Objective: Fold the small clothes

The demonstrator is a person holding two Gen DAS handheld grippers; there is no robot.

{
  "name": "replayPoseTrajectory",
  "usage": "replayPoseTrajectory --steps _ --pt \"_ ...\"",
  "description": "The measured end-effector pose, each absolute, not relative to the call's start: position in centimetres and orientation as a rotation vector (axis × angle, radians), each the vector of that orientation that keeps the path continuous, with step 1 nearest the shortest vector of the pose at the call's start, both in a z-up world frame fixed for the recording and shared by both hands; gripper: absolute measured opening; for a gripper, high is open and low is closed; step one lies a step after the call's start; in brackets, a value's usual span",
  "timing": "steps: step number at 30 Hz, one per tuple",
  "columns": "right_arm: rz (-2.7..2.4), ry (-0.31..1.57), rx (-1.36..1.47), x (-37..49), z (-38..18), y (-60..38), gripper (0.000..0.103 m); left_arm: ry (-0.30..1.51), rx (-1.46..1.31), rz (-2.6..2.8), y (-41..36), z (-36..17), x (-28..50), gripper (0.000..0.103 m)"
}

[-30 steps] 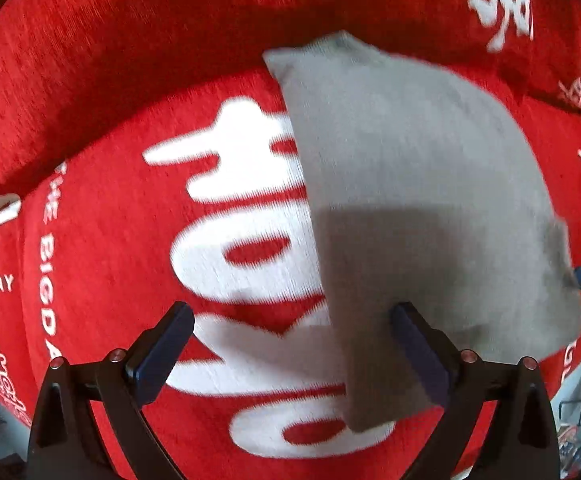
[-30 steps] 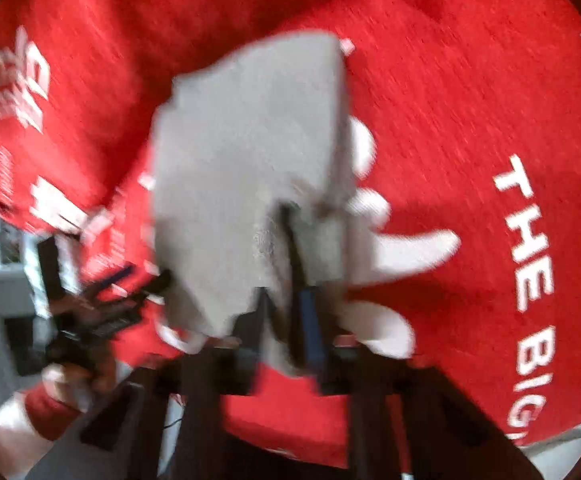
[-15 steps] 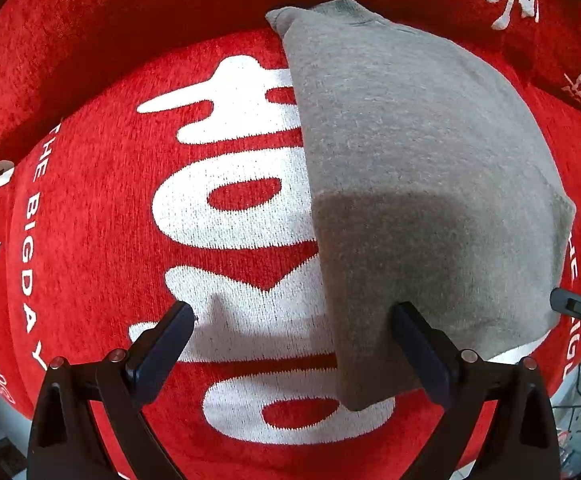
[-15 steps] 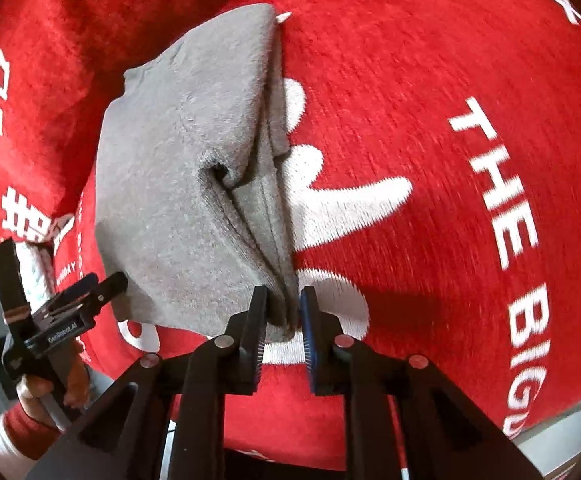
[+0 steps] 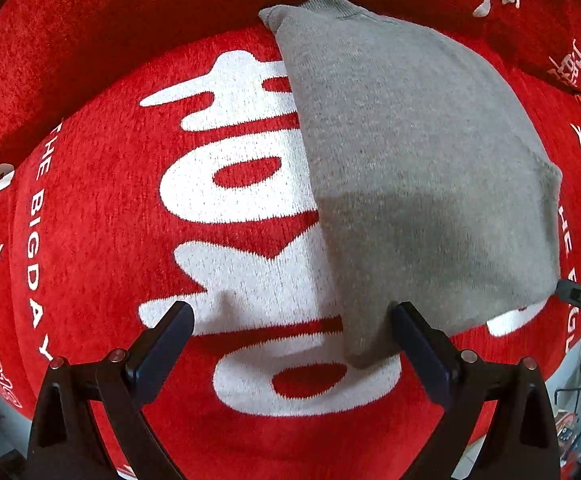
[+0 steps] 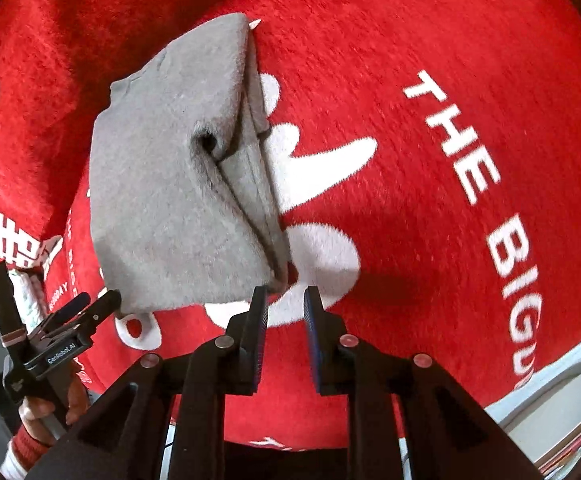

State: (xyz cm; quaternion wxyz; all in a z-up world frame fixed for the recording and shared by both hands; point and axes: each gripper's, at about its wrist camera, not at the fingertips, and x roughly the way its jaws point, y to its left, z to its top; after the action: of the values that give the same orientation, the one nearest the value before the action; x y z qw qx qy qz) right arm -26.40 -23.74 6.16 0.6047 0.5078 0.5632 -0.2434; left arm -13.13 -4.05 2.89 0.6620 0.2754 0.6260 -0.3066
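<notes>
On the red plush blanket with white lettering, the folded grey knit garment is lying flat; right tongs are now parted, just released its corner; left tongs gaping wide, empty. Fold looks done.

surface: red plush blanket | print: white characters, "THE BIGDAY" | edge: pale floor

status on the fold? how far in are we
Done: the grey garment lies folded in layers on the red blanket; stacked edges show in the right wrist view. In hand: nothing. The right gripper is open just off the garment's corner; the left gripper is wide open at its near edge. Left: possibly another fold or tidying; can't tell.
</notes>
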Motion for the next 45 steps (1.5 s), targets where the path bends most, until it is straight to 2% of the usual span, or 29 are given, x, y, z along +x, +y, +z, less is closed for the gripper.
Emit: replayPoseTrajectory --steps 3,5,6,10,14,21,23,34,39,45 --pt "-0.567 1.293 1.176 -26.3 6.6 -23.0 0.028 1.410 0.626 -0.704 -3.1 3.2 -13.2 0.100" --pt "-0.575 1.281 1.176 -26.2 6.8 -22.5 0.046 1.411 0.627 -0.715 -2.4 3.2 -13.2 0.100" --pt "-0.579 1.273 1.177 -26.1 7.0 -22.2 0.048 1.412 0.627 -0.719 -2.1 3.2 -13.3 0.100" --pt "-0.578 1.249 1.184 -25.8 7.5 -21.1 0.049 1.410 0.631 -0.736 -1.1 4.1 -13.6 0.100" --pt "-0.574 1.234 1.186 -25.5 7.9 -20.0 0.064 1.400 0.640 -0.751 0.0 4.8 -14.1 0.100" --pt "-0.539 1.271 1.199 -24.7 7.1 -19.7 0.072 1.427 0.616 -0.740 2.0 4.9 -14.4 0.100" --pt "-0.522 1.258 1.194 -24.3 7.2 -20.2 0.079 1.411 0.582 -0.735 2.8 5.3 -14.3 0.100" --pt "-0.473 1.158 1.271 -22.5 6.6 -28.7 0.080 1.412 0.406 -0.709 0.1 8.4 -10.0 0.102" --pt "-0.444 1.122 1.363 -22.0 4.1 -32.7 0.080 1.451 0.366 -0.683 -4.1 7.5 -6.9 0.102" --pt "-0.305 1.056 1.511 -21.2 0.4 -35.4 0.080 1.536 0.317 -0.697 -5.6 5.3 -5.2 0.102"
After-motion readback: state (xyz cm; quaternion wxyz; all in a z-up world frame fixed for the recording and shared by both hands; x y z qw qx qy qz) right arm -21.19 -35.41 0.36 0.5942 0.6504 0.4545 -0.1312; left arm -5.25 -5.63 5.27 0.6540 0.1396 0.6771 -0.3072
